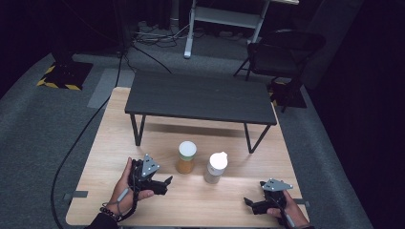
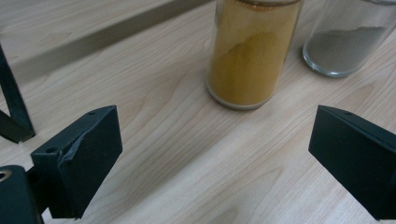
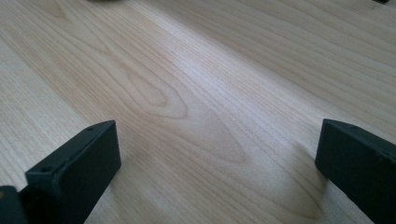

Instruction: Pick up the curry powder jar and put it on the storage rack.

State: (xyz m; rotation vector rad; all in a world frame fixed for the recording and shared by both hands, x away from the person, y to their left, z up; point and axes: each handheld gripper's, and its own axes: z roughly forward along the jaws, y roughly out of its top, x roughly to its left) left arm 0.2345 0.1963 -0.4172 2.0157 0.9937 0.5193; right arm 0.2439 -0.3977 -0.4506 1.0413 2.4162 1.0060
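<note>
Watching from the high view, I am seeing the left gripper (image 1: 162, 183) resting low on the light wooden table (image 1: 110, 143), its jaws spread wide and gripping nothing, pointing toward the right and slightly away from me. Just ahead of it, near but not touching, the yellow-powder jar (image 1: 186, 157) is standing upright, long axis vertical, white lid facing up. In the left gripper view that jar (image 2: 252, 53) is sitting beyond the gap between the jaws, a little right of centre. Beside it, apart by a small gap, the grey-powder jar (image 1: 215, 168) is also standing upright with a white lid; its base (image 2: 343, 46) is showing at upper right. The right gripper (image 1: 253, 204) is lying near the table's front right corner, well apart from both jars, jaws released and wide over bare wood (image 3: 196, 107), pointing left. A small black bench (image 1: 200, 98) is standing on the table behind the jars.
</note>
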